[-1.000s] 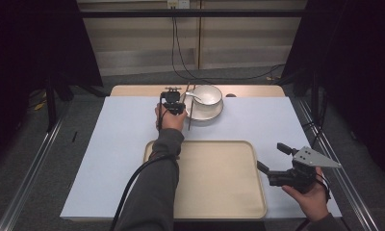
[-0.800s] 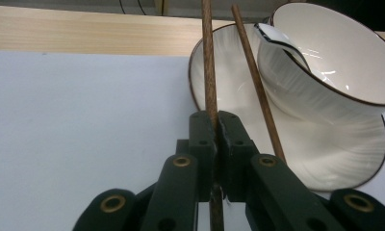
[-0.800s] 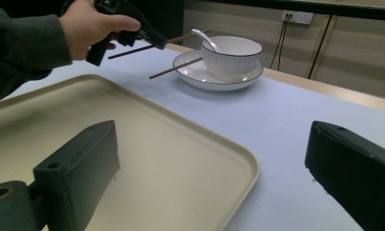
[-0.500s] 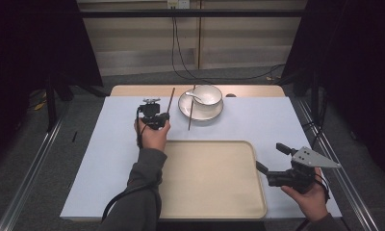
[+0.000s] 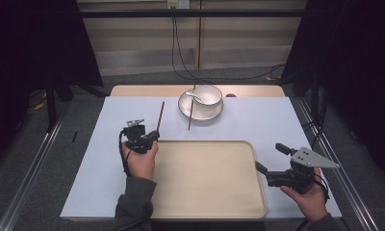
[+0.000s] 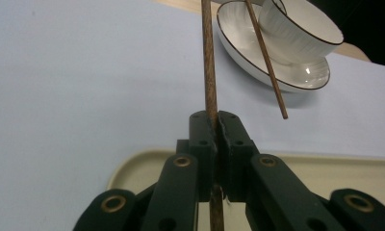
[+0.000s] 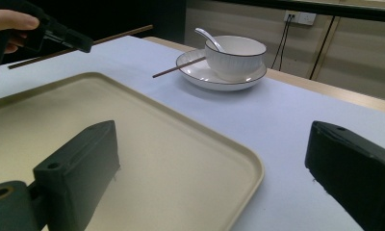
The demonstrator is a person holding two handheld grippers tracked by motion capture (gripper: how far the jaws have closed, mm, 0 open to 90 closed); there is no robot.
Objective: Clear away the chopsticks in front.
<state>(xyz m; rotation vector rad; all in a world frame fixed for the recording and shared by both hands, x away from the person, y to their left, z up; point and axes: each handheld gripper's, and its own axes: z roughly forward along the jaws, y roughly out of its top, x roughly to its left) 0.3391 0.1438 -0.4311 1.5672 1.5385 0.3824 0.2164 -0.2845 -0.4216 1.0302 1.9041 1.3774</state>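
Now, line by line:

Left claw (image 5: pixel 154 136): clenched on one brown chopstick (image 5: pixel 160 115). In the left gripper view the two black jaws meet tight on the stick, which runs up between them and out past the tips.

Held chopstick: lifted off the table (image 5: pixel 99 144), near the tray's far left corner. It points away from the person, toward the far edge, well to the left of the plate.

Left hand (image 5: pixel 141 161): wrapped round the gripper body, beside the tray's left edge, a cable looping off it.

Second chopstick (image 5: pixel 191 109): its far end is propped on the plate's rim and its near end reaches down toward the pale blue cover. It lies apart from the held one, to its right.

Plate (image 5: pixel 185 108): white with a dark rim line, at the far middle of the table.

Bowl (image 5: pixel 207 96): white, sitting on the plate, with a white spoon (image 5: pixel 192 95) leaning in it.

Tray (image 5: pixel 210 202): cream, rounded corners, on the near half of the table between the two hands.

Right claw (image 5: pixel 270 157): released, the jaws standing wide apart with nothing between them. It hovers at the tray's right edge, pointing left over it.

Right hand (image 5: pixel 310 197): holds its gripper low at the near right corner of the table, the grey three-cornered plate on top.
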